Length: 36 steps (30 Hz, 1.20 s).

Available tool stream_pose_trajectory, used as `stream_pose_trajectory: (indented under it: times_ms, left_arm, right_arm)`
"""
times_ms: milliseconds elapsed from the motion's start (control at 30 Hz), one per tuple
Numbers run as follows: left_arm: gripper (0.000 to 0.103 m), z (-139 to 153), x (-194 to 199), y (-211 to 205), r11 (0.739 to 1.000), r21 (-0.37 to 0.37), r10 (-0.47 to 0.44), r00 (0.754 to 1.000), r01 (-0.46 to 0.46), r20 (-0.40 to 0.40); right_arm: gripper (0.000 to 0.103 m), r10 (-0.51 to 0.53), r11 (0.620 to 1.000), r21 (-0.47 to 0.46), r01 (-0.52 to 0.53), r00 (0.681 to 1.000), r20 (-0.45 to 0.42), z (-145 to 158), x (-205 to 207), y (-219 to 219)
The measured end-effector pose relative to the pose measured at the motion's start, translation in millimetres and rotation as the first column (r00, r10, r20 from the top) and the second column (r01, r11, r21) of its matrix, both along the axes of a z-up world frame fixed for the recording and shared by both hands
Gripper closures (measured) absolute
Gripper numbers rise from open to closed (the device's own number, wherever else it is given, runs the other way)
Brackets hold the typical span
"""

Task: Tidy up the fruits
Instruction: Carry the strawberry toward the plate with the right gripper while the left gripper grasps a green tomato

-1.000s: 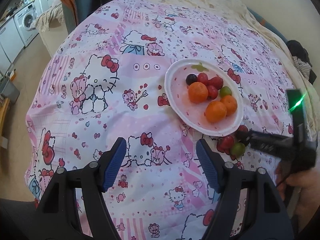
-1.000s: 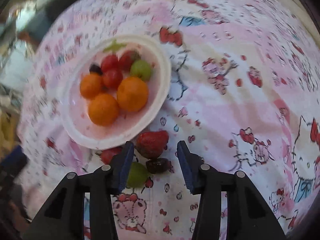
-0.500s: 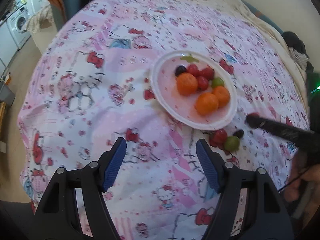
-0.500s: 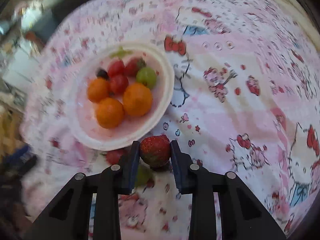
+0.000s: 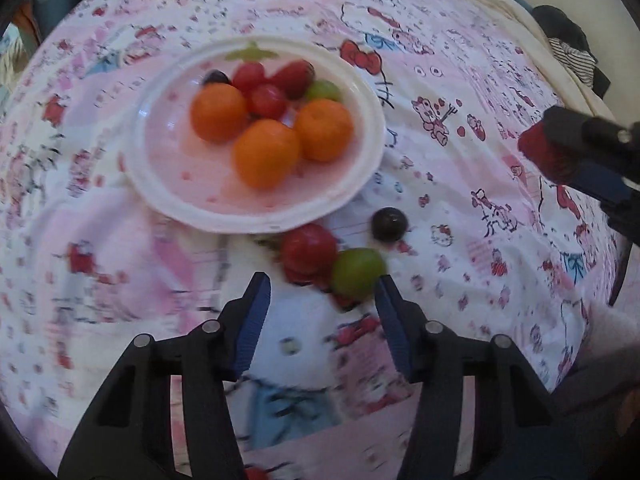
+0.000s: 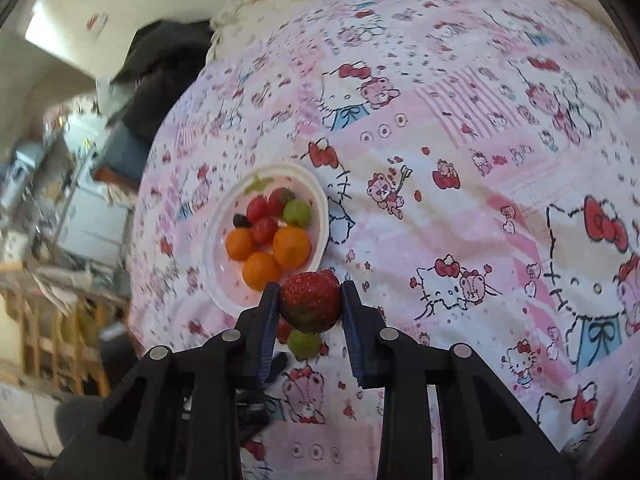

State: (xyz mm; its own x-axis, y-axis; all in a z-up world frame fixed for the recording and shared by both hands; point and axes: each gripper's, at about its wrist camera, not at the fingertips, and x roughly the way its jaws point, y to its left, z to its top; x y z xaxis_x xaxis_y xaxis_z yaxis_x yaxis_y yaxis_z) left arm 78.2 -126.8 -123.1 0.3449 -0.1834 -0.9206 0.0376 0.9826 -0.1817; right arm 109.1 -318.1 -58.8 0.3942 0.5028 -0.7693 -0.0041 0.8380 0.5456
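A white plate (image 5: 360, 176) on the Hello Kitty cloth holds three oranges (image 5: 266, 158), red tomatoes, a strawberry, a green grape and a dark grape. Beside its near rim lie a red tomato (image 5: 308, 248), a green grape (image 5: 358, 272) and a dark grape (image 5: 389, 224). My left gripper (image 5: 322, 300) is open, just short of the tomato and green grape. My right gripper (image 6: 309, 306) is shut on a strawberry (image 6: 310, 302), lifted above the cloth near the plate (image 6: 320, 216); it also shows at the right of the left wrist view (image 5: 548, 156).
The pink patterned cloth (image 6: 480, 160) covers a rounded surface that drops off at the left. Dark clothing (image 6: 160, 60), shelves and a wooden rack (image 6: 52, 320) stand beyond that edge. A striped dark garment (image 5: 572, 52) lies at the far right.
My right gripper closed on the strawberry and lifted it off the cloth. My left gripper moved forward and right, closer to the loose tomato and green grape.
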Motion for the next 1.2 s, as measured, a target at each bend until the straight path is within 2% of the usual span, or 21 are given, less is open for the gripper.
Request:
stream_pose_trajectory:
  times_ms: [333,533,633,733,767,833,967,1200]
  left_arm:
    - [0.053,-11,6,-24,0.997,0.034,0.068,0.997,-0.067,-0.028]
    - [0.053,-6,4,-31,0.996,-0.030,0.084,0.994,-0.086,-0.063]
    - [0.053,-10,8,-35,0.997,-0.003,0.081,0.994,-0.081,-0.071]
    - [0.054,-14,17,-30,0.988,-0.028,0.146,0.985,-0.149,-0.087]
    - [0.057,-15,18,-29,0.984,-0.036,0.168,0.981,-0.172,-0.093]
    - [0.079,-16,20,-30,0.980,-0.039,0.189,0.977,-0.193,-0.097]
    - [0.081,-10,17,-24,0.976,-0.073,0.201,0.977,-0.206,-0.067]
    - [0.081,0,1,-9,0.983,-0.082,0.160,0.985,-0.164,-0.059]
  right_arm:
    - [0.071,0.008,0.999,0.037,-0.008,1.000,0.004,3,5,-3]
    - [0.071,0.011,0.998,0.057,-0.012,1.000,0.020,8,0,-1]
    - [0.071,0.011,0.998,0.060,-0.013,1.000,0.023,10,0,-1]
    - [0.071,0.008,0.998,0.068,-0.009,1.000,0.022,10,1,-2]
    - [0.071,0.007,0.997,0.071,-0.008,1.000,0.022,11,1,-2]
    - [0.071,0.007,0.997,0.073,-0.009,1.000,0.025,11,1,-2]
    - [0.071,0.005,0.998,0.070,-0.006,1.000,0.023,11,3,-3]
    - [0.071,0.012,0.998,0.069,-0.014,1.000,0.025,12,2,0]
